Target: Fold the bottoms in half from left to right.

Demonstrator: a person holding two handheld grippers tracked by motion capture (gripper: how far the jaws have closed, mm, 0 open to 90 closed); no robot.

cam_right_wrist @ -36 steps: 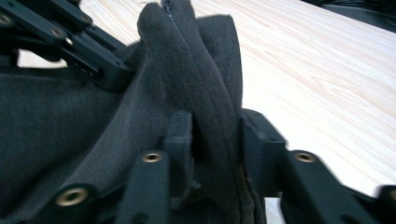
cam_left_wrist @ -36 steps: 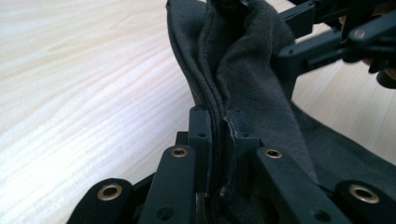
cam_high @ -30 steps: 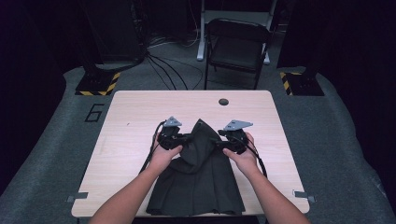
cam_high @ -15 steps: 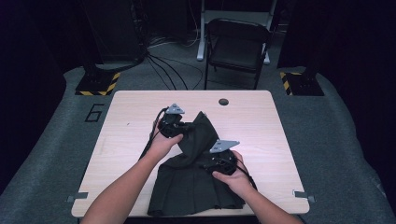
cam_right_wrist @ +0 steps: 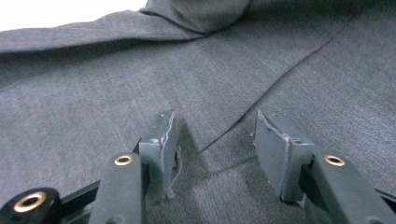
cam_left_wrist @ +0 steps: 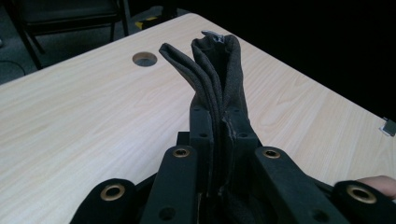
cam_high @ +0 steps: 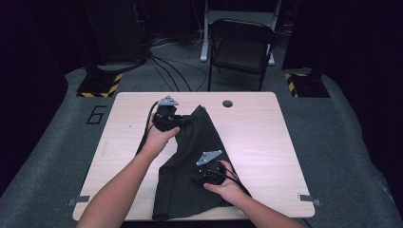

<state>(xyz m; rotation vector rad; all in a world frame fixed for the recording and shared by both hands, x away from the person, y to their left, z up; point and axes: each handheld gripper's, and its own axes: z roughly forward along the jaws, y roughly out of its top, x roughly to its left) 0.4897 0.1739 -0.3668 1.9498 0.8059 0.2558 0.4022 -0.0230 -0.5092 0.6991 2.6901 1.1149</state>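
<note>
Left tool (cam_high: 183,121) clamps the dark garment's (cam_high: 190,180) folded edge; right tool (cam_right_wrist: 215,154), jaws apart and just closing, presses into cloth between them—may snag several layers.

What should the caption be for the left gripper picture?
Left tongs shut on a folded dark cloth above the wooden table.
</note>
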